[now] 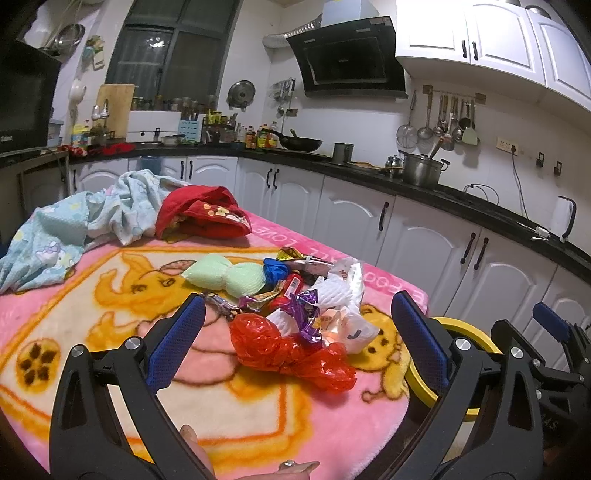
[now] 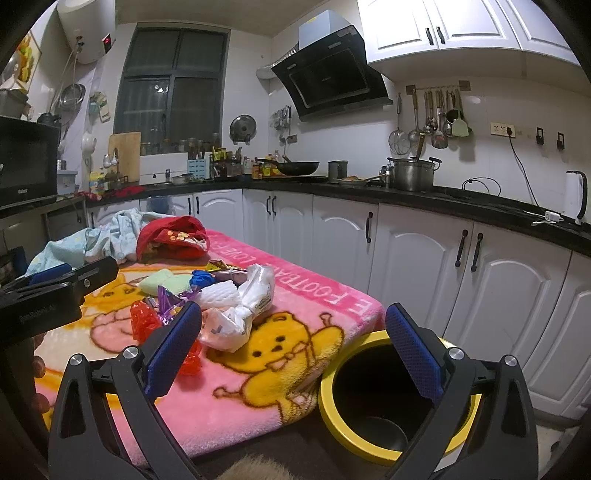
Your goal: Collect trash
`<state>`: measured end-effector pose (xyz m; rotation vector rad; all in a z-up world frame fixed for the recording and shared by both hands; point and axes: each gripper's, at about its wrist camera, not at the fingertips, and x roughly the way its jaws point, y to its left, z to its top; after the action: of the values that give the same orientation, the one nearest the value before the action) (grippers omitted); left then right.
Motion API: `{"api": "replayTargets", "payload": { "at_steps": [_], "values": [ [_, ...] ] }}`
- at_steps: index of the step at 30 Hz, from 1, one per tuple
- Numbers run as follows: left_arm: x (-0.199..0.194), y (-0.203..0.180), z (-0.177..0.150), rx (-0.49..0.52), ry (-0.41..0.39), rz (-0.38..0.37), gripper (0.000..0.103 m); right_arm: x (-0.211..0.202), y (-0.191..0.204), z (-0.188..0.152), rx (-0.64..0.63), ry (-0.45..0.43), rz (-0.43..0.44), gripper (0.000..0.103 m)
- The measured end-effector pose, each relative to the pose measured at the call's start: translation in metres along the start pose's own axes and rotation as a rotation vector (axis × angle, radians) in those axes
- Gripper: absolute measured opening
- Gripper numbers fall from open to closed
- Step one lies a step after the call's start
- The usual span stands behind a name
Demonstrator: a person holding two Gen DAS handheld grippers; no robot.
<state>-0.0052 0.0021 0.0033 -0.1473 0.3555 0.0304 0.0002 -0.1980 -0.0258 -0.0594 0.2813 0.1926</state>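
Trash heap (image 1: pixel 295 314): crumpled red cellophane (image 1: pixel 288 354), purple foil wrappers (image 1: pixel 306 310), white foam netting, a clear printed bag (image 2: pixel 255 291) and a pale green bundle (image 1: pixel 218 275), piled mid-way along the pink cartoon blanket (image 1: pixel 110 332). Yellow-rimmed black bin (image 2: pixel 369 398) stands just beside the blanket's corner (lower down). Left gripper (image 1: pixel 295 339) and right gripper (image 2: pixel 295 347): fingers spread wide, holding nothing.

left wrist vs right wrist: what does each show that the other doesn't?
Left wrist only: the whole red bag in front of the open left gripper, and the purple wrapper in full.
Right wrist only: the inside of the yellow-rimmed bin beside the table, under the open right gripper; a water heater.
Both: the trash pile on the pink blanket, green cloth, red garment.
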Motion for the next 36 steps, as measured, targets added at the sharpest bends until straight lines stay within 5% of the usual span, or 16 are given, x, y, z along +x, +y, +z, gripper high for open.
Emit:
{"api": "replayTargets", "payload": {
  "at_steps": [26,36],
  "values": [
    [-0.004,0.006,0.001,-0.009,0.0,0.003,0.093,-0.002,0.005,0.003,-0.013,0.0,0.006,0.097],
    [0.009,0.036,0.002,-0.092,0.033,0.028,0.093,0.019,0.027,0.017,-0.111,0.044,0.139,0.097]
  ]
}}
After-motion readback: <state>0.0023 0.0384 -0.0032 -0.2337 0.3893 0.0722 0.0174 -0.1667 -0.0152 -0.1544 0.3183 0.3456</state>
